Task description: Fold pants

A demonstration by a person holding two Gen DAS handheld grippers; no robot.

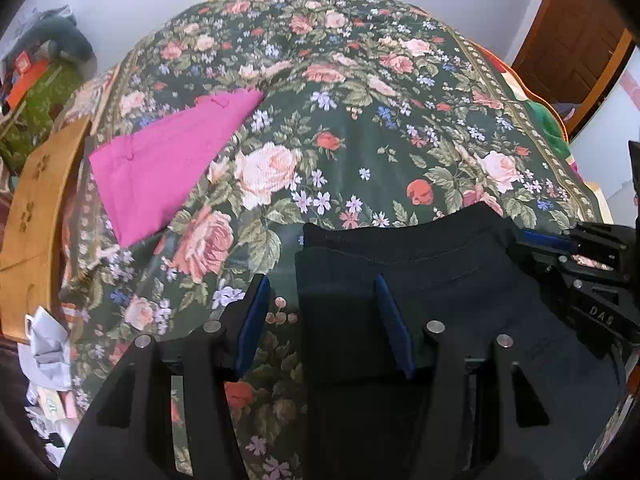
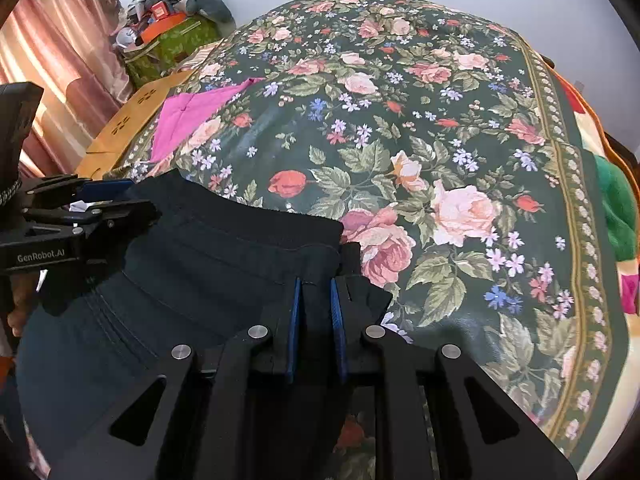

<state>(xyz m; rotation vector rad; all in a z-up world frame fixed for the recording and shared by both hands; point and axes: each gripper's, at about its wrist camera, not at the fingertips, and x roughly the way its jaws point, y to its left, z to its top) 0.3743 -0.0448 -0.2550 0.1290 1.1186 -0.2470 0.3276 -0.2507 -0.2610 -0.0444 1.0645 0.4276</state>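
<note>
Dark navy pants [image 1: 420, 280] lie waistband-up at 6 o'clock on the bed's floral bedspread [image 1: 360, 120], with a folded magenta garment [image 1: 168, 160] well apart at 10 o'clock near the bed's edge. Left hand-held gripper [image 1: 320, 312]: jaws roughly half open, straddling the pants' left edge, one blue pad on the cloth, the other over bare bedspread; nothing clamped. Right hand-held gripper [image 2: 316, 312]: jaws nearly closed, pinching a fold of waistband fabric at the pants' right corner.
</note>
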